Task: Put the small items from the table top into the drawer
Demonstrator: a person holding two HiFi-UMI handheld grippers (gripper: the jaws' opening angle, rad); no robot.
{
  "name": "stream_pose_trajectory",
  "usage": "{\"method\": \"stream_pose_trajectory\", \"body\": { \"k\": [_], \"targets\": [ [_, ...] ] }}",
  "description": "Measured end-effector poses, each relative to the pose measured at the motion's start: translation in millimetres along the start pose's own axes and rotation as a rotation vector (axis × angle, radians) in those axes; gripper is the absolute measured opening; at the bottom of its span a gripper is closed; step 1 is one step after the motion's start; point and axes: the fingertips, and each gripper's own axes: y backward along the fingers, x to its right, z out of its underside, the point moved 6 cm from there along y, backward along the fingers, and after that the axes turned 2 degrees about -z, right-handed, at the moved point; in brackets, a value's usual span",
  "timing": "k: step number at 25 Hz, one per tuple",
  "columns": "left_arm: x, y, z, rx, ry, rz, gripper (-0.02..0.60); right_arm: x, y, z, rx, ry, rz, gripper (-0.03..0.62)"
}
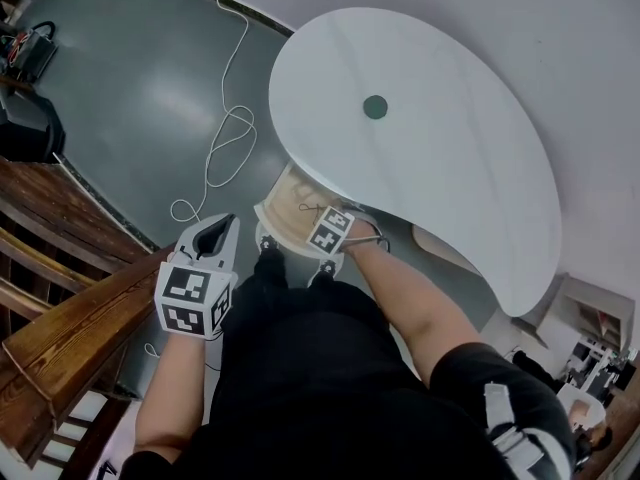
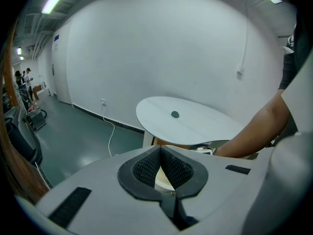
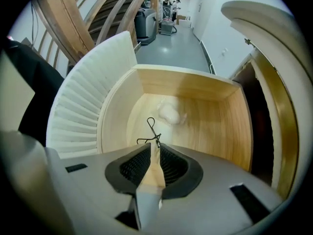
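A small dark green item (image 1: 375, 106) (image 2: 174, 114) lies on the white kidney-shaped table (image 1: 470, 198) (image 2: 205, 129). Under the table's near edge a wooden drawer (image 1: 288, 208) (image 3: 195, 84) stands pulled out. My right gripper (image 3: 155, 146) points straight down into it, its marker cube (image 1: 331, 231) over the drawer. Its jaws stand a narrow gap apart. A black wire clip (image 3: 150, 132) lies at their tips on the drawer floor, not pinched. Farther in rests a white lump (image 3: 170, 112). My left gripper (image 1: 222, 224) (image 2: 160, 150) hangs left of the drawer, shut and empty.
A white cable (image 1: 225, 138) loops over the grey floor left of the table. Dark wooden stair rails (image 1: 60, 328) rise at the left, with black equipment (image 1: 25, 118) beyond. The drawer's white ribbed front (image 3: 80, 114) curves round its left side. The person's black-clothed legs fill the foreground.
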Motion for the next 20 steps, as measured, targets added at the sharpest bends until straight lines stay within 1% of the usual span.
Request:
{"method": "stream_pose_trajectory", "body": {
  "k": [2, 5, 9, 13, 17, 20],
  "targets": [
    [4, -3, -6, 0.008, -0.005, 0.008, 0.015, -1, 9, 0, 0.035, -0.031, -0.011, 0.043],
    [10, -7, -15, 0.025, 0.003, 0.029, 0.015, 1, 31, -2, 0.123, -0.12, -0.039, 0.044],
    [19, -11, -23, 0.039, 0.027, 0.058, 0.015, 6, 71, -4, 0.241, -0.237, -0.06, 0.044],
    [29, -18, -30, 0.042, 0.018, 0.084, 0.015, 7, 115, -1, 0.339, -0.349, -0.079, 0.044],
    [39, -24, -40, 0.055, -0.004, 0.11, 0.015, 7, 166, -3, 0.466, -0.421, -0.071, 0.044],
    [48, -30, -52, 0.072, -0.024, 0.134, 0.015, 12, 205, -2, 0.57, -0.458, -0.044, 0.044]
  ]
}}
